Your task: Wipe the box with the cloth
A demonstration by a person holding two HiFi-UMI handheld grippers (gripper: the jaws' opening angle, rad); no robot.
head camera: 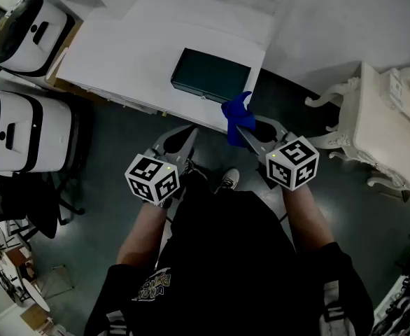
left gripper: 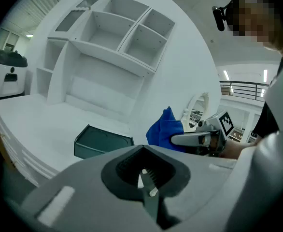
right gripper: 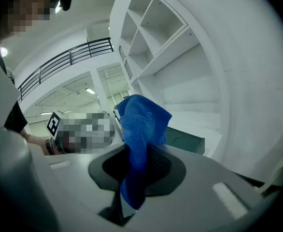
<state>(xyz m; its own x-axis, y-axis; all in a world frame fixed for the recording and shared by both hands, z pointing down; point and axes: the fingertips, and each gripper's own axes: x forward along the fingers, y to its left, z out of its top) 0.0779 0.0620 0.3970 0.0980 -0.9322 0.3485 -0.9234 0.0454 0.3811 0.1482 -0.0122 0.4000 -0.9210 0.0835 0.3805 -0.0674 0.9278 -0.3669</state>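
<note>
Blue cloth [head camera: 234, 112] pinched by right gripper [head camera: 243, 127] near box [head camera: 210, 75] edge; left gripper [head camera: 180, 140] closed, empty.

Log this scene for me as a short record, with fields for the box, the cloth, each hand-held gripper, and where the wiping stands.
box: dark green box, lying flat on the white table near its front edge
cloth: blue cloth, bunched, up beside the box's right front corner, apart from it in the left gripper view
right hand-held gripper: closed on the cloth
left hand-held gripper: jaws together, nothing between them, off the table
wiping: not yet begun
</note>
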